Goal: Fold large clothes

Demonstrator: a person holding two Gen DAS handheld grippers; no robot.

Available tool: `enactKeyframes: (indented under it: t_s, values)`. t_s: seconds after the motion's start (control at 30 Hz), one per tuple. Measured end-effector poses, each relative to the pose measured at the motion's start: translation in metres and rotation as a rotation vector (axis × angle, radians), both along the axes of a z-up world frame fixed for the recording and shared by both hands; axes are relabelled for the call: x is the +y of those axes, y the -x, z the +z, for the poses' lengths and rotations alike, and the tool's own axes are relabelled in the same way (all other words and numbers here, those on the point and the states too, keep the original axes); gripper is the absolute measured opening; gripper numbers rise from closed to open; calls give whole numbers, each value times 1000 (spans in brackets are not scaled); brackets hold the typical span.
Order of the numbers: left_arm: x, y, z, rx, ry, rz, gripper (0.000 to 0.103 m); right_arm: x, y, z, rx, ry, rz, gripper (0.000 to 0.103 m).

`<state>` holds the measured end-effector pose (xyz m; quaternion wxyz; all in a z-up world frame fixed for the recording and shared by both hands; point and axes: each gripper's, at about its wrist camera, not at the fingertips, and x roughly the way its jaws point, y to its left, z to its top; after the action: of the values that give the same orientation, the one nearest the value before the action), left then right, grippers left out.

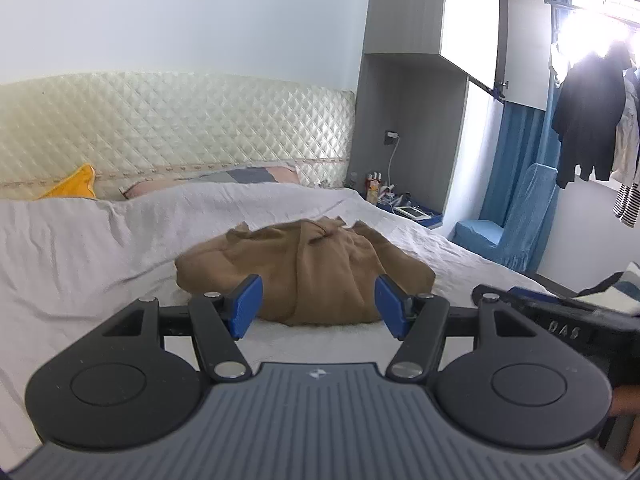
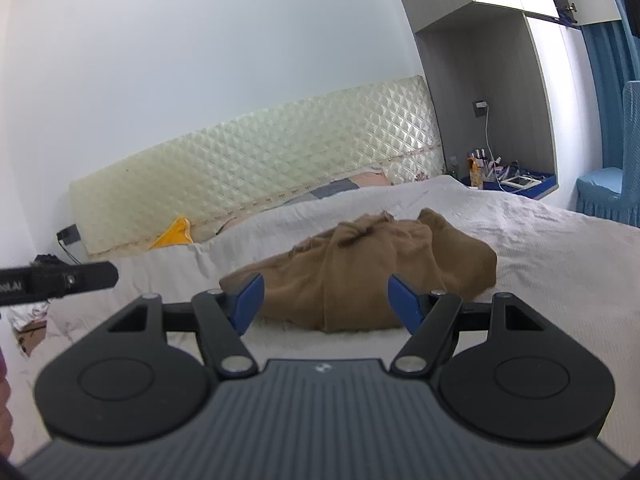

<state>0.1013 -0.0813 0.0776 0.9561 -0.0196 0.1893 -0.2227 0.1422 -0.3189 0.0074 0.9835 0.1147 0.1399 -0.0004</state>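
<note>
A brown garment (image 1: 316, 272) lies crumpled in a heap on the grey bedspread (image 1: 100, 248); it also shows in the right wrist view (image 2: 368, 272). My left gripper (image 1: 318, 306) is open and empty, its blue pads (image 1: 244, 306) spread wide just short of the garment's near edge. My right gripper (image 2: 326, 306) is open and empty too, held just before the same near edge. The right gripper's body shows at the right edge of the left wrist view (image 1: 560, 316); the left gripper's body shows at the left edge of the right wrist view (image 2: 56, 278).
A quilted cream headboard (image 1: 172, 128) runs along the back with pillows and a yellow cushion (image 1: 76, 186). A bedside shelf with bottles (image 1: 380, 190) and a blue chair (image 1: 508, 232) stand to the right. Clothes hang by the window (image 1: 588, 120).
</note>
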Motion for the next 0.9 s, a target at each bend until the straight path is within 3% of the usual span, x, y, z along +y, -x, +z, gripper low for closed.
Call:
enactKeyframes:
  t_s: [0.23,0.57,0.9]
  values:
    - [1,2,-29,42,7,7,68,7,6,-28,22,44,5,72]
    - [6,-16,-61,95,11,30,68,5,10,-45,44,19,-16,72]
    - [-1,-20,-67,106,-3,24,68,10,16,-55,60,54,-57,72]
